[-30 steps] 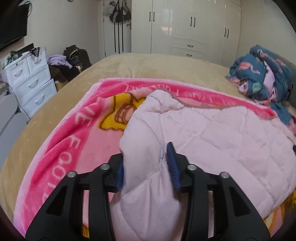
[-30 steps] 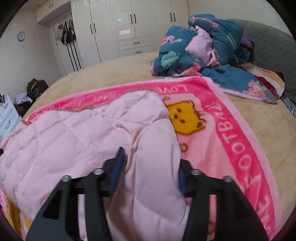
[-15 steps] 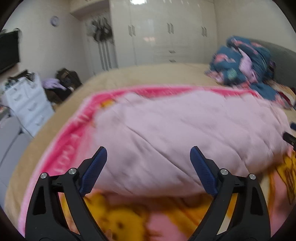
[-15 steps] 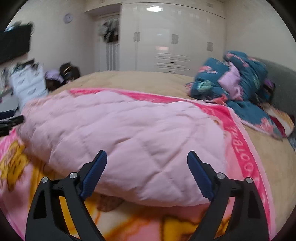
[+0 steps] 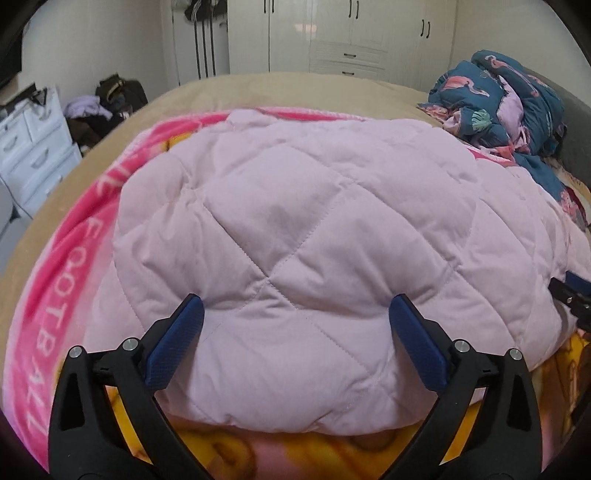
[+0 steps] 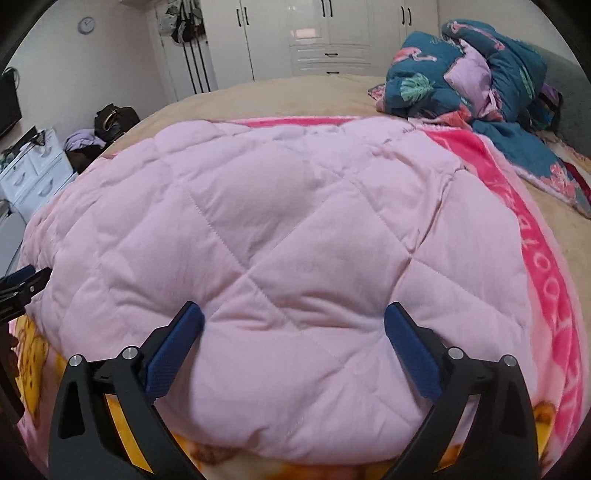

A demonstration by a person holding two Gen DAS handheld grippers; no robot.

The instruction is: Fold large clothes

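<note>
A pale pink quilted garment (image 5: 295,206) lies doubled over on a pink cartoon blanket (image 5: 70,266) spread on the bed. My left gripper (image 5: 297,306) hangs over its near left part, jaws opening wide. The padded fabric bulges between the blue pads (image 5: 177,343), which do not pinch it. My right gripper (image 6: 293,312) stands the same way over the garment (image 6: 277,221) near its right part, jaws opening, fabric between them but not clamped. Each gripper's tip shows at the edge of the other's view: the right gripper (image 5: 572,295), the left gripper (image 6: 22,284).
A bundled blue flamingo quilt (image 5: 509,103) sits at the bed's far right. The beige bed cover (image 5: 295,88) stretches beyond the blanket. White drawers (image 5: 33,147) and a heap of bags and clothes (image 5: 110,99) stand left of the bed, white wardrobes (image 5: 332,33) behind.
A second ago each gripper pinched a raised fold of the pink garment. Both have let go and spread wide, and the garment now lies flat, folded over. Both hands sank toward its near edge.
</note>
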